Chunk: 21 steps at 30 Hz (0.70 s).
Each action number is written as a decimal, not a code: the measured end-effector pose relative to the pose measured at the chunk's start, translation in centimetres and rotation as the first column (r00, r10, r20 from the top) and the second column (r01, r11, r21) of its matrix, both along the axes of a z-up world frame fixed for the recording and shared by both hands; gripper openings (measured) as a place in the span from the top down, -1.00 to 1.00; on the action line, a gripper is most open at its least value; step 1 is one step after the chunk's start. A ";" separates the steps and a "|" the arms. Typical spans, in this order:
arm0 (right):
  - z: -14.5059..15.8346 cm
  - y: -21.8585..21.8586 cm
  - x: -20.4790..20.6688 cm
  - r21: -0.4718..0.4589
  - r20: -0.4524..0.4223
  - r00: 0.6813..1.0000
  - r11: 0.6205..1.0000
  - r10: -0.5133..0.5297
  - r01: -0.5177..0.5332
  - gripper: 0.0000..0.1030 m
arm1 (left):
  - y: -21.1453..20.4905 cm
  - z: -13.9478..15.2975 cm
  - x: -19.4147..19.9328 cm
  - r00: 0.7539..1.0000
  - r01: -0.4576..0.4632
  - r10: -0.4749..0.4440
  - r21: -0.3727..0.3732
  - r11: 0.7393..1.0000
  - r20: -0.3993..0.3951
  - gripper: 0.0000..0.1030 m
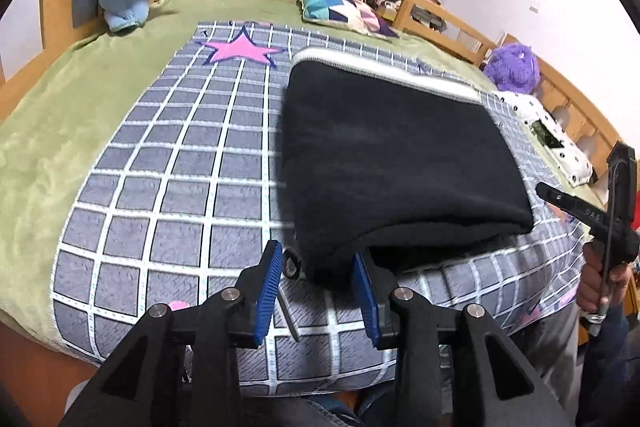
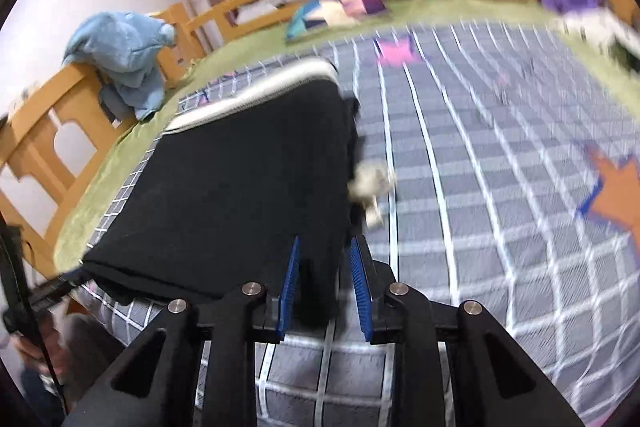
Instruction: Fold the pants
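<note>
While both near corners of the pants (image 1: 400, 155) sit between my tools, I log this as a late fold, judged nearly done: the black cloth already lies as a compact rectangle on the grid blanket (image 1: 160, 195), its striped waistband (image 1: 384, 67) at the far end. Item, left gripper (image 1: 320, 287): blue pads parted, the near left corner of the pants between them; the near fold hangs slightly raised off the blanket, so the right pad may be touching it, but I cannot tell whether it grips. Item, right gripper (image 2: 325, 283): pads closer together, the near right corner of the pants between them, seemingly pinched, though blur hides actual contact. Item, pale drawstring (image 2: 370, 187): sticking out from the right edge of the pants. Next move, in my judgement: carry both corners forward to the waistband together and level, or else set them down and let go, keeping the edges aligned.
</note>
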State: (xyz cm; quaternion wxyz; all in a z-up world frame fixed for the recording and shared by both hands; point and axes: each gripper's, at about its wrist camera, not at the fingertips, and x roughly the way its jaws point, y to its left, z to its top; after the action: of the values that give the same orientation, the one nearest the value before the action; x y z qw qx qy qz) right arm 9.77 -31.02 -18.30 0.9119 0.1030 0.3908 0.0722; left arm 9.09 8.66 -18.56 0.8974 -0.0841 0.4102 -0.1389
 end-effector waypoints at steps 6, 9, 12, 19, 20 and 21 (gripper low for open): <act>0.4 3.8 2.4 -0.095 0.058 0.993 0.990 0.107 -0.101 0.49 | -3.5 3.8 2.0 0.995 0.054 -0.058 0.044 0.998 0.080 0.34; -1.4 4.6 3.4 -0.141 0.014 0.995 0.986 0.097 -0.094 0.49 | -3.8 4.8 2.3 0.992 0.085 -0.086 0.016 0.996 0.093 0.34; -2.0 4.6 2.8 -0.159 0.044 0.993 0.983 0.105 -0.097 0.48 | -3.1 5.4 1.4 0.982 0.162 -0.153 -0.070 0.984 0.114 0.17; -0.9 4.3 2.3 -0.078 0.052 0.995 0.994 0.083 -0.079 0.43 | -5.3 4.7 3.0 0.987 0.117 -0.112 -0.034 0.993 0.113 0.08; -1.1 4.5 2.3 -0.097 0.047 0.995 0.992 0.087 -0.082 0.41 | -5.8 4.0 3.6 0.990 0.102 -0.101 0.004 0.995 0.100 0.08; -1.7 4.7 2.3 -0.126 0.041 0.995 0.988 0.091 -0.086 0.40 | -6.5 2.5 4.2 0.995 0.068 -0.073 0.074 0.995 0.070 0.08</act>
State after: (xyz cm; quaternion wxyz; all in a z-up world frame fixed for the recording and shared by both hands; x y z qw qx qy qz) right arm 12.06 -26.28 -19.97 0.9213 0.0271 0.3773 0.0906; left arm 13.28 2.14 -16.07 0.9087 -0.0323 0.3847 -0.1587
